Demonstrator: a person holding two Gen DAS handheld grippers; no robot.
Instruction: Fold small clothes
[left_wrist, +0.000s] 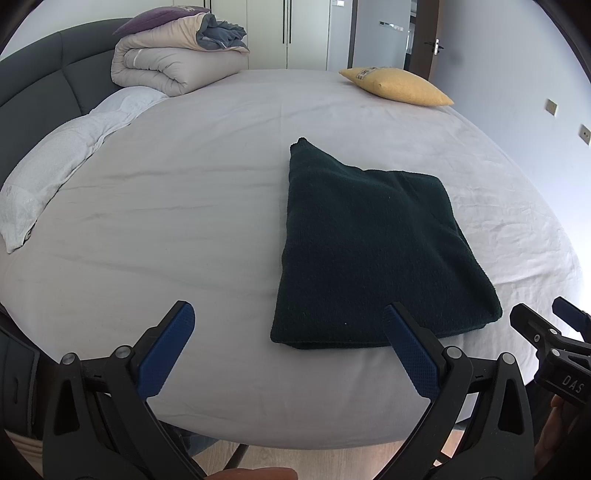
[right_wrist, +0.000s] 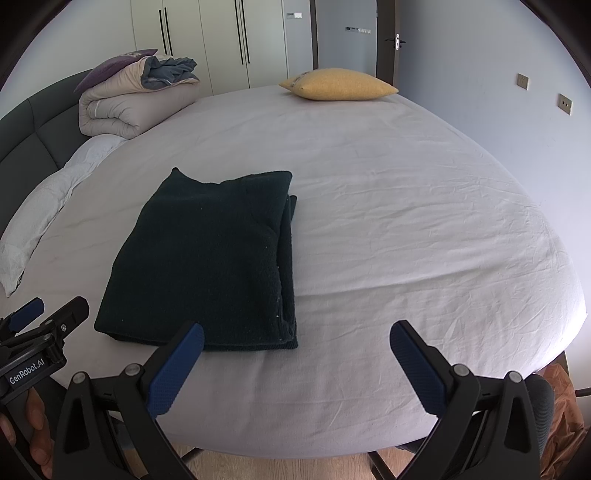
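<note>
A dark green knitted garment (left_wrist: 369, 251) lies folded into a rough rectangle on the light grey bed sheet (left_wrist: 184, 206); it also shows in the right wrist view (right_wrist: 210, 258). My left gripper (left_wrist: 288, 321) is open and empty, held above the bed's near edge just before the garment's near left corner. My right gripper (right_wrist: 295, 336) is open and empty, near the garment's near right corner. Each gripper shows at the edge of the other's view: the right (left_wrist: 550, 325) and the left (right_wrist: 48, 310).
A folded beige duvet with a purple pillow (left_wrist: 177, 59) sits at the far left by the dark headboard (left_wrist: 48, 70). A yellow cushion (left_wrist: 399, 86) lies at the far right. A white pillow (left_wrist: 62, 162) lies along the left edge. Wooden floor (right_wrist: 295, 469) shows below.
</note>
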